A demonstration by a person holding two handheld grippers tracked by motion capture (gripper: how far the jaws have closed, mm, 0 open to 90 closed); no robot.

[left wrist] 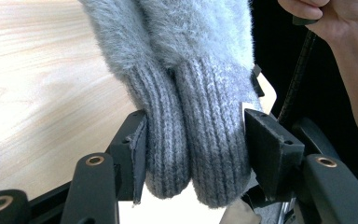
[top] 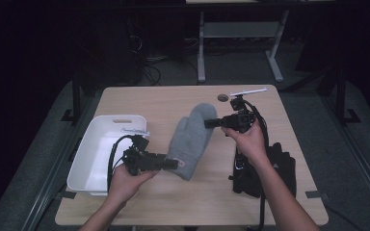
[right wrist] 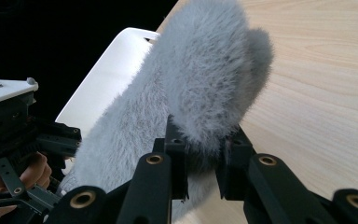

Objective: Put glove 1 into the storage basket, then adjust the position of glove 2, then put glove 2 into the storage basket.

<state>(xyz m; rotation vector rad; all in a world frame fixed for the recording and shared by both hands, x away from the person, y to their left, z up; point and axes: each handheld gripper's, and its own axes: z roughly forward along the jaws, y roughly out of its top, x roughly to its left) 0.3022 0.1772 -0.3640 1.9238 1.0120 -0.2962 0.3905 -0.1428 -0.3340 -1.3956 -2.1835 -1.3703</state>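
The desk (top: 192, 202) had a light wooden top and stood on a grey floor (top: 318, 110). Behind it, at twelve o'clock, the white legs of another table (top: 201, 53) stood in a very dark room, with loose cables (top: 149, 67) at eleven o'clock.

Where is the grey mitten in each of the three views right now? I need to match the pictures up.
High view: the grey mitten lies mid-table, stretched between both hand-held grippers.
Left gripper view: its ribbed cuff sits centre, clamped between the jaws.
Right gripper view: its fuzzy tip fills the centre, pinched between the jaws.
Shared landmark: the white bin, left of the mitten in the high view and behind it, upper left, in the right gripper view.
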